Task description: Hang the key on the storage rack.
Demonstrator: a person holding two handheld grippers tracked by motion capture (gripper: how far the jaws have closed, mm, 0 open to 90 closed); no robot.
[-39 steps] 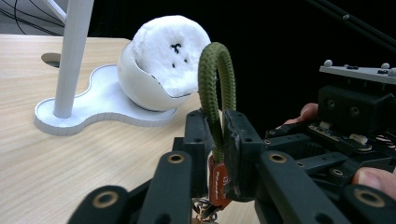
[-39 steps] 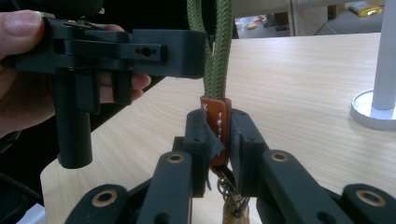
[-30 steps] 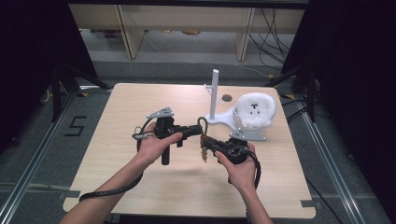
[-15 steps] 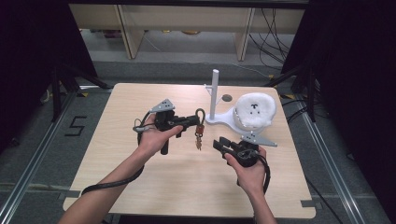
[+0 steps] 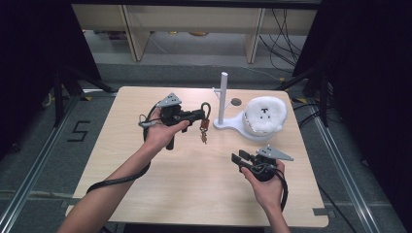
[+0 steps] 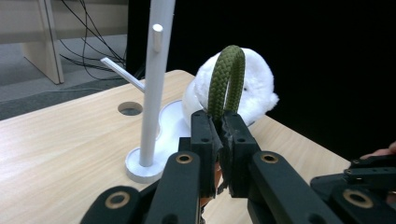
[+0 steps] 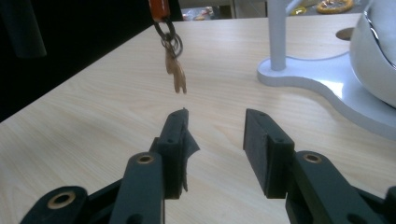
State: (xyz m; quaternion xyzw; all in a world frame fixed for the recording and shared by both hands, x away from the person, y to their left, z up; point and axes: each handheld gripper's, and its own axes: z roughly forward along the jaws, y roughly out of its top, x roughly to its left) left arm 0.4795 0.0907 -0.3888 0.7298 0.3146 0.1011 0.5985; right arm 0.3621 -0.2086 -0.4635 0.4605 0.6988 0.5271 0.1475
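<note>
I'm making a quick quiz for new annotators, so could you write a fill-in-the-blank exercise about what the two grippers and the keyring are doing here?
1. The left gripper is shut on the keyring's ____ rope loop.
2. The right gripper has just been opening; between its jaws there is ____.
3. The white stand has a fluffy ____ plush resting on its base.
4. The small key charm hangs ____ the table, not on it.

Missing words: green; nothing; white; above
</note>
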